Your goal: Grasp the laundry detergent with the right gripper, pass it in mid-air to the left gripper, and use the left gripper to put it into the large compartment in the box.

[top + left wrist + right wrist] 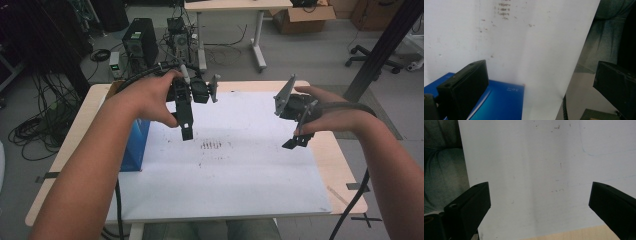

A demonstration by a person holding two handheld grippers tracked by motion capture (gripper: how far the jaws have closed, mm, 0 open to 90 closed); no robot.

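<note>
Both hand-held grippers hover above a white sheet (235, 170) that covers the wooden table (345, 170). My left gripper (186, 131) hangs over the sheet's left part, pointing down. Its jaws stand wide apart with nothing between them (541, 82). A blue box (136, 145) lies at the sheet's left edge, partly hidden by the left forearm; in the left gripper view the blue box (501, 102) sits just beyond the left jaw. My right gripper (298, 141) floats over the sheet's right part, open and empty (540, 202).
Small dark marks (211, 145) dot the middle of the sheet. Beyond the table the floor holds a computer tower (140, 42), loose cables (30, 132), a second table (235, 6), a cardboard box (305, 17) and an office chair base (372, 57).
</note>
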